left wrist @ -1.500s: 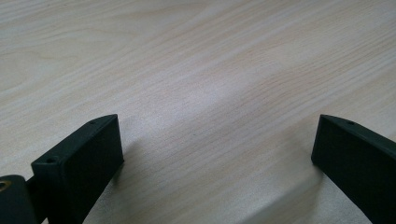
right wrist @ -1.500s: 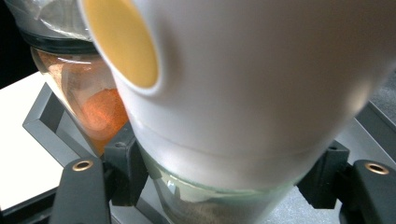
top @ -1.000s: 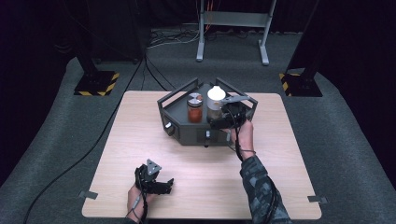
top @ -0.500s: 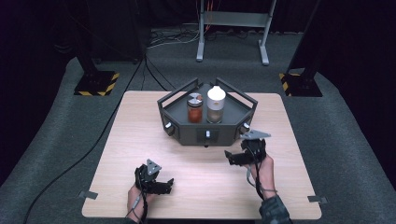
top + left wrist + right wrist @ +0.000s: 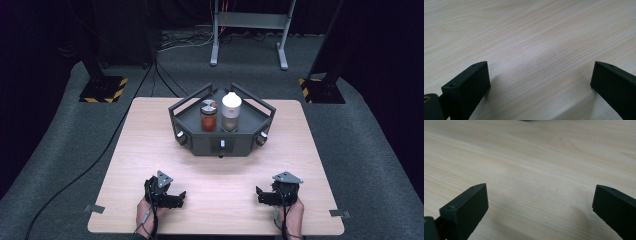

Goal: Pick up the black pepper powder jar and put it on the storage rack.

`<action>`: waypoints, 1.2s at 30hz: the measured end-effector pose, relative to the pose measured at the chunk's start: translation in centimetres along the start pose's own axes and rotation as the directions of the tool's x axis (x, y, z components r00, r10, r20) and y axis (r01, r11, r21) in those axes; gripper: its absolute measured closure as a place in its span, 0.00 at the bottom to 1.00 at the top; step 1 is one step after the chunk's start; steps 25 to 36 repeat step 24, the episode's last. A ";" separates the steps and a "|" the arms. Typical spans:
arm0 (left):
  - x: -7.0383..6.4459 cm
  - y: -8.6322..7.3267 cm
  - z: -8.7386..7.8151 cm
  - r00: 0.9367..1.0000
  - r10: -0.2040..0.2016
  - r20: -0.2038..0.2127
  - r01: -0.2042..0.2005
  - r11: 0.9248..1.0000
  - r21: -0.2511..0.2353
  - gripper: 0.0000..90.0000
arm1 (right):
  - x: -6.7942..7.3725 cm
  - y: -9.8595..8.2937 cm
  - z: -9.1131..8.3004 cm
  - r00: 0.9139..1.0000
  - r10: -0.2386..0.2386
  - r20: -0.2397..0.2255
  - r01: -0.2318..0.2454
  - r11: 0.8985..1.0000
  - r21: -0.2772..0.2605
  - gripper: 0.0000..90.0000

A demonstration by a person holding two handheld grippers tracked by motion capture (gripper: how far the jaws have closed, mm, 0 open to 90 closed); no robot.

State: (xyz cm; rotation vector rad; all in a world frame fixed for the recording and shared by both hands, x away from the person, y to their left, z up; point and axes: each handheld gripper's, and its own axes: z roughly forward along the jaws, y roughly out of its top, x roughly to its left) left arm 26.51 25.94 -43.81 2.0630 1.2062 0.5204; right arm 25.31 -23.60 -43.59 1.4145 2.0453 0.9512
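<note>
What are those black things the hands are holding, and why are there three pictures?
Each hand holds a tool with a claw that pinches. The big picture looks down from above: the left claw and the right claw rest low on the wooden table, both open and holding nothing. Farther back stands a dark tray with two jars inside: a red jar and a white-capped jar. The other two pictures come from small cameras riding on each claw, so you see its two black fingers and bare wood between them.
</note>
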 end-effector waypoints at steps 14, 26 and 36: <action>0.0 0.0 0.0 1.000 0.000 0.000 0.000 1.000 0.000 0.02 | -0.7 -0.8 -0.2 0.999 0.002 -0.036 -0.004 0.999 -0.038 0.00; 0.0 0.0 0.0 1.000 -0.004 -0.002 0.004 1.000 0.002 0.02 | -0.6 -0.8 -0.2 0.999 0.004 -0.035 -0.005 0.999 -0.040 0.00; 0.0 0.0 0.0 1.000 -0.004 -0.002 0.004 1.000 0.002 0.02 | -0.6 -0.8 -0.2 0.999 0.004 -0.035 -0.005 0.999 -0.040 0.00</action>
